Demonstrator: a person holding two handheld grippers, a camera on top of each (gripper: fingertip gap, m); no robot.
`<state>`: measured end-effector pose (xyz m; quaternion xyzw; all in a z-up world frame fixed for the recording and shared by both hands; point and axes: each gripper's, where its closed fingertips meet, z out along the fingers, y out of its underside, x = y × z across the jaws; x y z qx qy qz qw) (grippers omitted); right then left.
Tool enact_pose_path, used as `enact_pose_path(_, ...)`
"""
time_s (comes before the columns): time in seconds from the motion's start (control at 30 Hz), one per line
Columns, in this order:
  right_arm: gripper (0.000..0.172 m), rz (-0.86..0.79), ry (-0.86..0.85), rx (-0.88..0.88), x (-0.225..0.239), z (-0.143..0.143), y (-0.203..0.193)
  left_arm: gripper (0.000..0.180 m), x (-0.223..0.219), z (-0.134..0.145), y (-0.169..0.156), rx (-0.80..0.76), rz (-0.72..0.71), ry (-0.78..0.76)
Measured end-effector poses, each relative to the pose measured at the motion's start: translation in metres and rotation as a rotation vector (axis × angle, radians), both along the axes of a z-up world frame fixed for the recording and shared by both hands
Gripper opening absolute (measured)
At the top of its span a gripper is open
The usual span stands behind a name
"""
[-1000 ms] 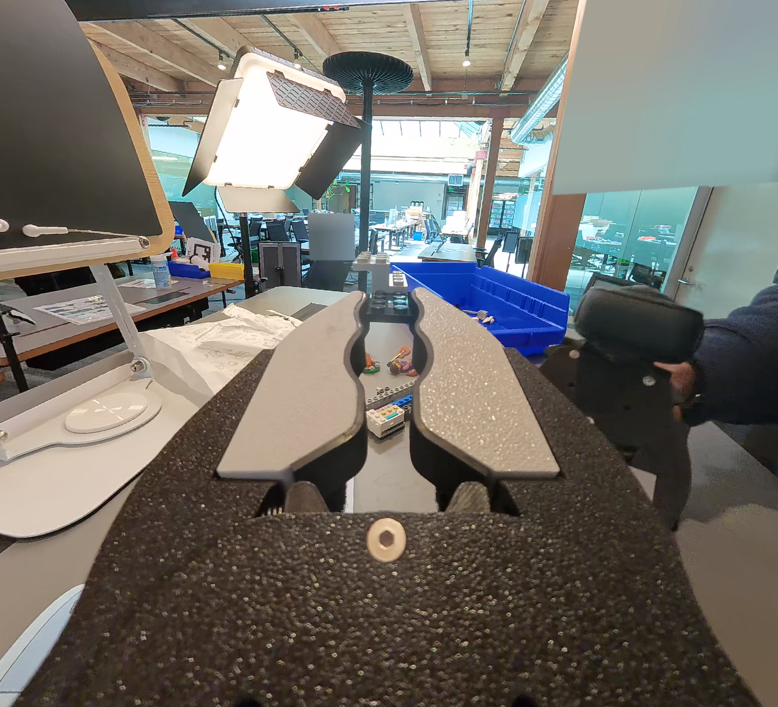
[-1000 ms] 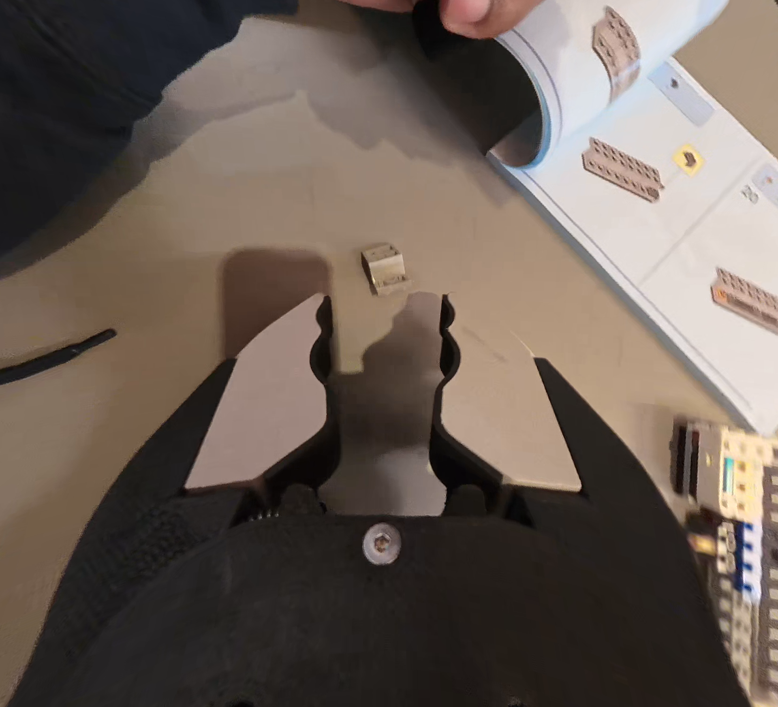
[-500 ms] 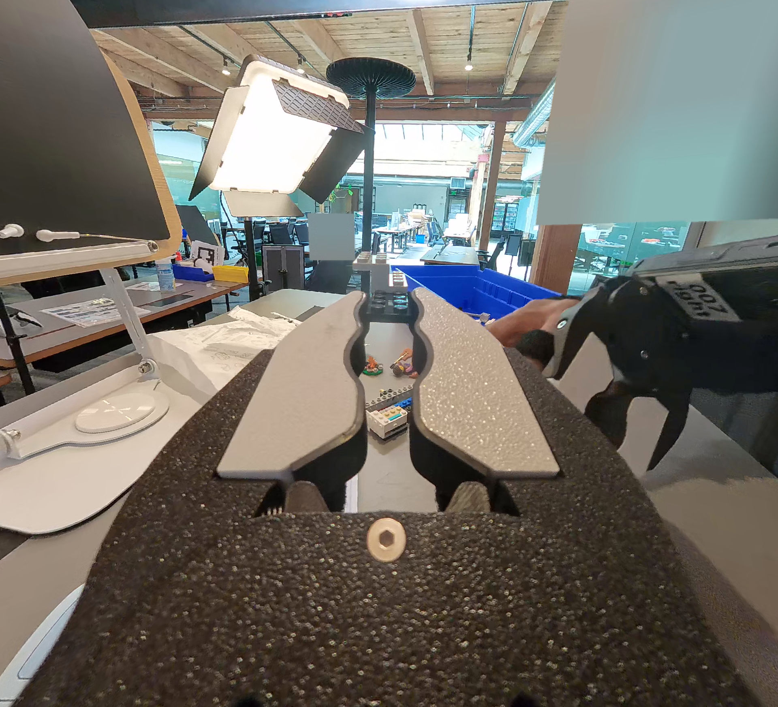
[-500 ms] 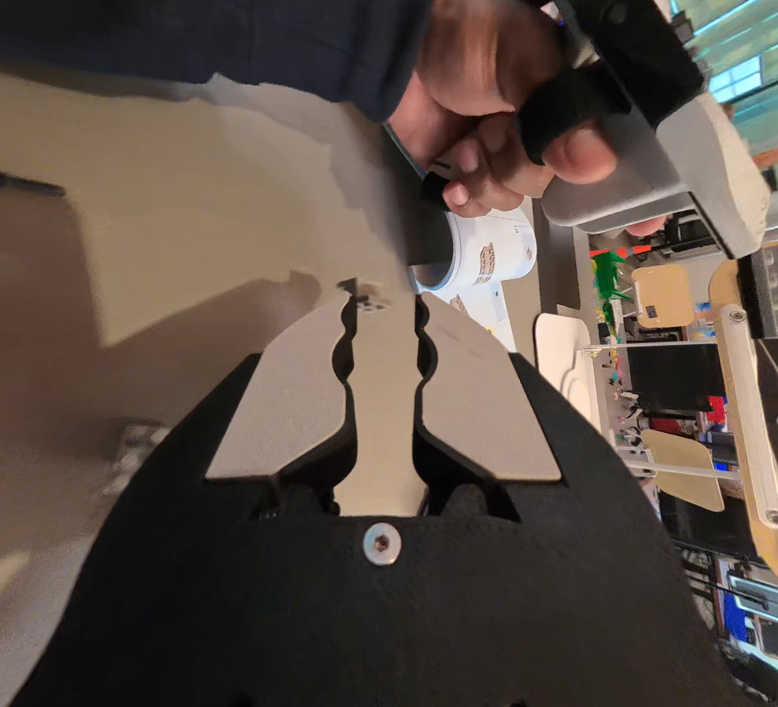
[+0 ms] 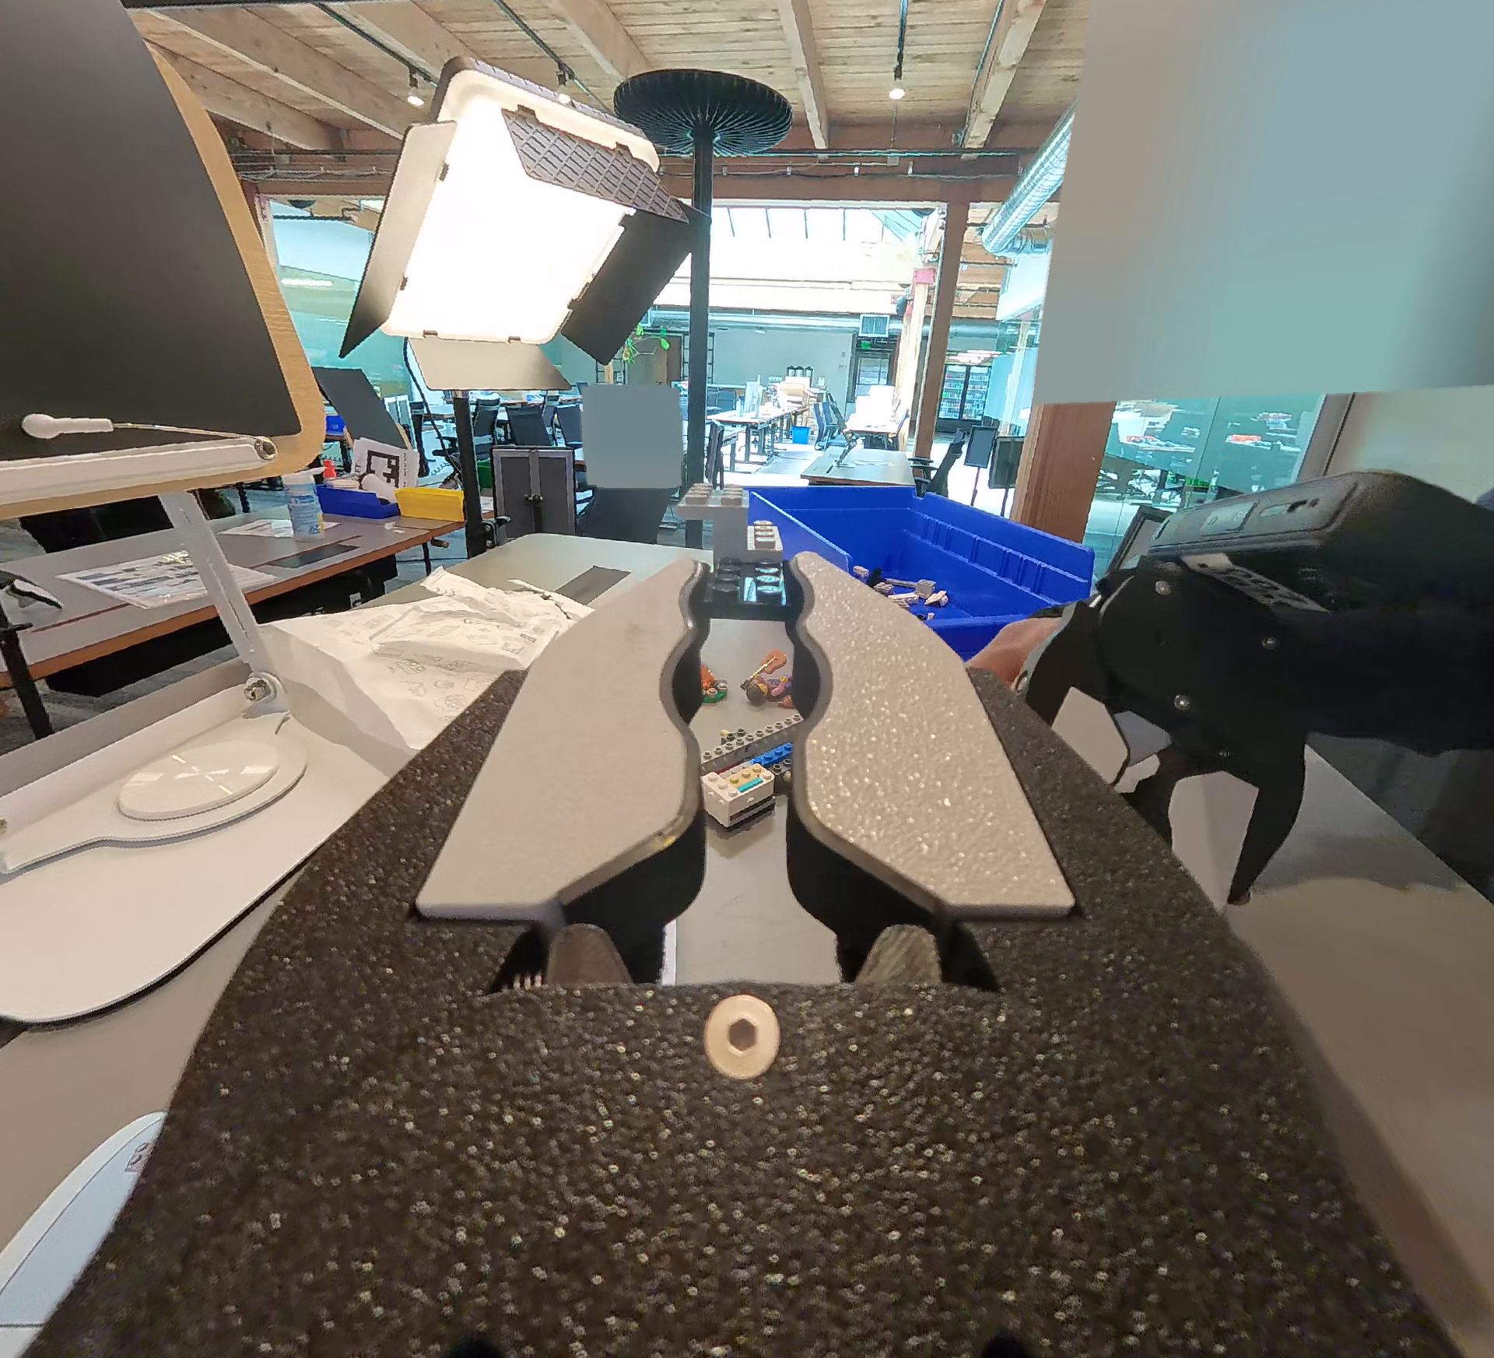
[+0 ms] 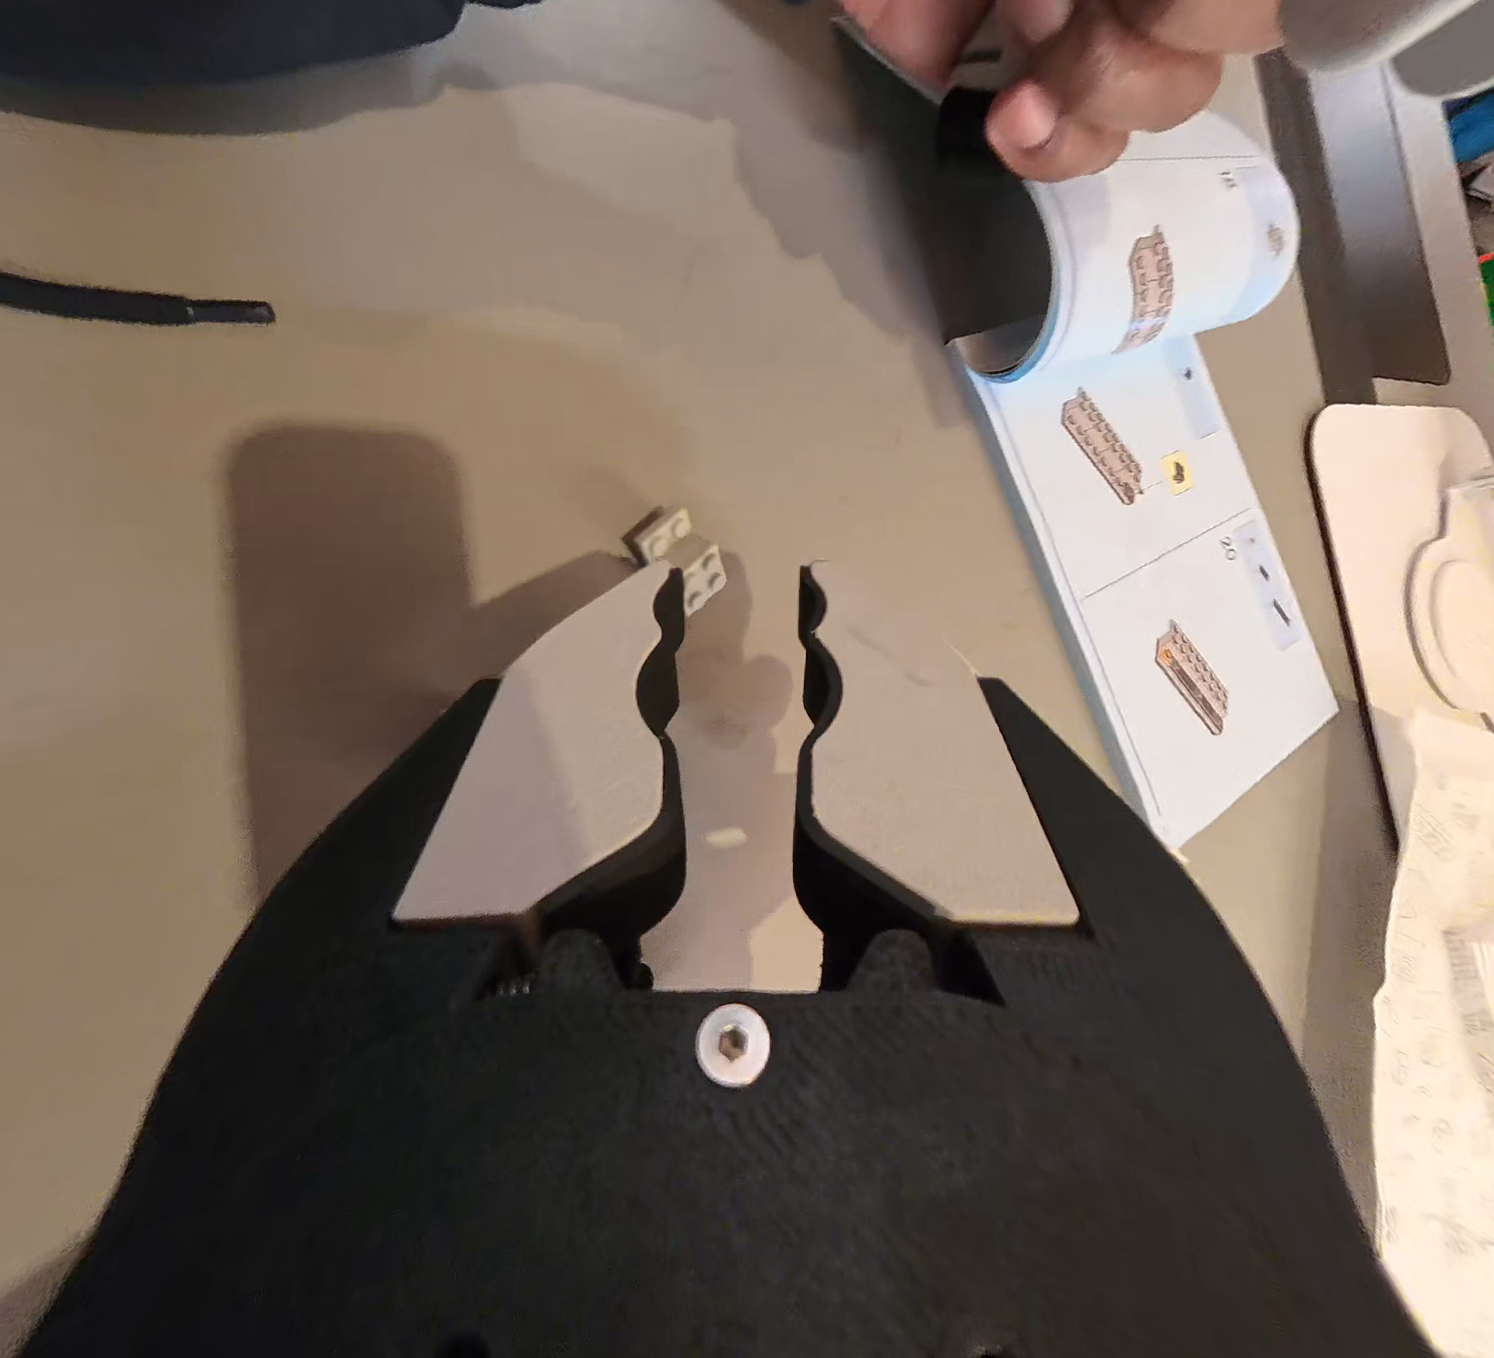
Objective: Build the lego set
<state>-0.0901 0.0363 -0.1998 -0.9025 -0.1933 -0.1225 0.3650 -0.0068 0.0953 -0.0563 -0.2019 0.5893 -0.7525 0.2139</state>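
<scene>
Left tongs [image 5: 745, 579]: clamped on black studded plate [image 5: 748, 582] carrying grey brick stack [image 5: 732, 523]. Right tongs [image 6: 736, 579]: parted, bare; small grey brick piece [image 6: 683, 559] on surface [image 6: 485, 268], beside left tip.

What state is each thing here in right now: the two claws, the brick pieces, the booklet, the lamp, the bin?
Left claw: clamped on a black studded plate.
Black plate assembly: held off the table, grey bricks stacked upright on it.
Right claw: open, holding nothing.
Small pale brick piece: lying on the table beside the right claw's left fingertip.
Instruction booklet: open, one page curled over.
Studio lamp: lit.
Blue bin: uncovered, a few loose pieces inside.
</scene>
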Motion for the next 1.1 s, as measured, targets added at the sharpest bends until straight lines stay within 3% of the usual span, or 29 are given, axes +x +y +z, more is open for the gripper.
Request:
enact_pose_path(0.1, 0.027, 0.023, 0.047, -0.033, 0.000, -0.005, 0.000, 0.017, -0.001, -0.001, -0.002, 0.007, -0.009, 0.005)
enact_pose_path(0.23, 0.027, -0.072, 0.189, -0.090, 0.001, -0.005, 0.002, 0.017, -0.001, -0.003, -0.002, 0.016, -0.007, 0.010)
enact_pose_path(0.37, 0.016, -0.221, 0.161, -0.152, 0.010, -0.012, 0.001, 0.017, -0.001, -0.003, -0.001, 0.016, -0.004, 0.012)
enact_pose_path(0.57, 0.021, -0.267, 0.203, -0.188, 0.001, -0.023, 0.004, 0.017, -0.001, -0.004, 0.000, 0.016, -0.003, 0.013)
enact_pose_path(0.8, 0.024, -0.297, 0.302, -0.148, -0.012, -0.014, 0.007, 0.017, -0.001, -0.004, 0.000, 0.015, -0.005, 0.013)
enact_pose_path(0.97, 0.030, -0.259, 0.156, -0.199, -0.007, -0.028, 0.008, 0.017, -0.001, -0.003, 0.000, 0.013, -0.008, 0.010)
enact_pose_path(1.1, 0.030, -0.310, 0.076, -0.147, 0.022, -0.021, 0.013, 0.017, -0.001, -0.003, 0.000, 0.014, -0.008, 0.010)
